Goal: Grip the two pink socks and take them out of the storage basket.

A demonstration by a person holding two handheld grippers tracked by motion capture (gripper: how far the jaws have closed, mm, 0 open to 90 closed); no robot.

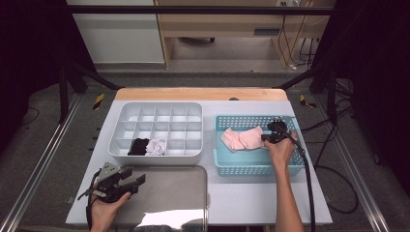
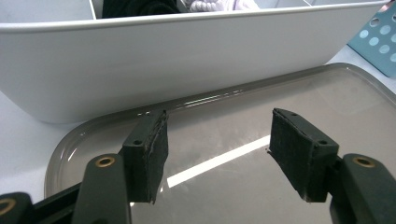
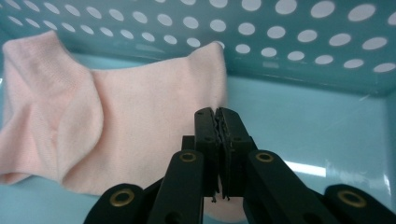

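I am working at a white table (image 1: 251, 198) with a wooden strip along its far edge. Lying directly on it are a white divided organizer (image 1: 157, 129) at far left, a teal perforated basket (image 1: 256, 166) just to its right, and a grey metal tray (image 1: 167, 193) sitting near me, just before the organizer.

Landmark: white divided organizer (image 1: 155, 129) sat on the table's left half.
Black cloth: a dark bundle (image 1: 139, 146) lay in its front row.
White cloth: a pale bundle (image 1: 156, 146) lay just right of the black one.
Tray: a grey metal tray (image 1: 171, 193) lay directly in front of the organizer.
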